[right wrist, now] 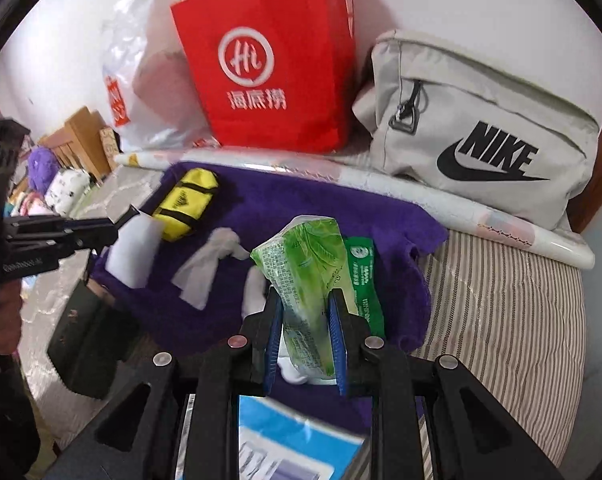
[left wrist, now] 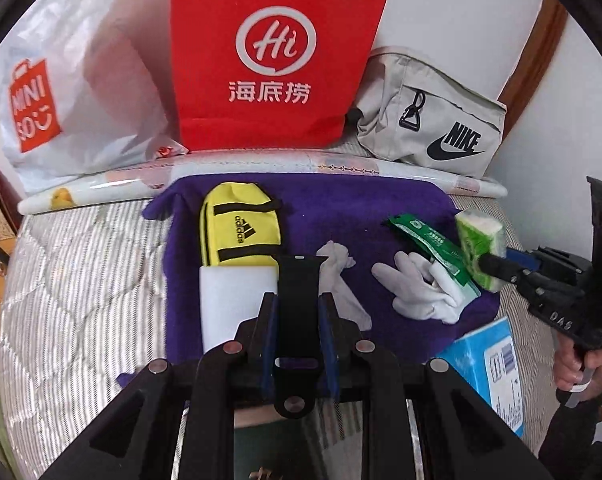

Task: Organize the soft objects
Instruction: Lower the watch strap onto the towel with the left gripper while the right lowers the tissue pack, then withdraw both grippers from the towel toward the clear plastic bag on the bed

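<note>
Only left wrist view shows white gloves [left wrist: 421,292]

**White wall, striped bed, bags along the back**

Plain white wall [left wrist: 441,8] fills the back, evenly lit. Against it lean a red bag [left wrist: 273,52], a white plastic bag [left wrist: 85,92] to its left and a grey pouch [left wrist: 433,116] to its right. A wooden frame [left wrist: 535,52] curves up at the right edge. In front of the bags lies a paper roll [right wrist: 441,204] across striped bedding [right wrist: 501,300]. Far left in the right view, wooden furniture [right wrist: 81,140] and plush toys [right wrist: 61,188] crowd the corner.
</note>
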The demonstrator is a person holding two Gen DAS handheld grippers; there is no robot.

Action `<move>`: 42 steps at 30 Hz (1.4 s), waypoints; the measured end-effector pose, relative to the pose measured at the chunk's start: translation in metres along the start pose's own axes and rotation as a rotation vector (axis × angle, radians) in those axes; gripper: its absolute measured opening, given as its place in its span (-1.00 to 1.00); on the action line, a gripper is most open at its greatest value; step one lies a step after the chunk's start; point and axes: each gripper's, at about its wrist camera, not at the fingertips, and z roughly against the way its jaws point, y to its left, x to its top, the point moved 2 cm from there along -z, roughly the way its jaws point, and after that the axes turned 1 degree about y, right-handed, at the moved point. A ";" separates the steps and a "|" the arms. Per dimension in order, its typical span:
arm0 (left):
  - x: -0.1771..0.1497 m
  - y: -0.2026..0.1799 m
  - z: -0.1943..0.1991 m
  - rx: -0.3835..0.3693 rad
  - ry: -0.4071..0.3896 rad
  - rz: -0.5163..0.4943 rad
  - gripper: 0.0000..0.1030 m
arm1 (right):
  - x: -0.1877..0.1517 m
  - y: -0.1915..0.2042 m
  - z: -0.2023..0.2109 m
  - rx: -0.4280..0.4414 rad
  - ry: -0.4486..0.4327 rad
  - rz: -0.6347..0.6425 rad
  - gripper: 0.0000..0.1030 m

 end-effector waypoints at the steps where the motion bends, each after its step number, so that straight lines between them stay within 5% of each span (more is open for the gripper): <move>1: 0.002 -0.001 -0.006 -0.009 0.012 0.003 -0.61 | 0.000 -0.001 -0.004 -0.004 0.011 0.006 -0.57; 15: 0.014 0.000 -0.056 -0.009 0.109 0.020 -0.61 | 0.001 0.000 -0.034 -0.023 0.073 0.063 -0.46; 24: 0.015 -0.003 -0.060 -0.019 0.116 0.013 -0.59 | -0.001 0.001 -0.038 -0.002 0.088 0.050 -0.01; 31: 0.013 -0.007 -0.042 -0.022 0.090 -0.008 -0.25 | -0.002 0.012 -0.016 -0.028 0.045 0.085 0.26; 42: -0.010 -0.012 0.023 0.015 -0.040 -0.025 -0.20 | -0.019 0.030 0.027 0.031 0.033 0.016 0.26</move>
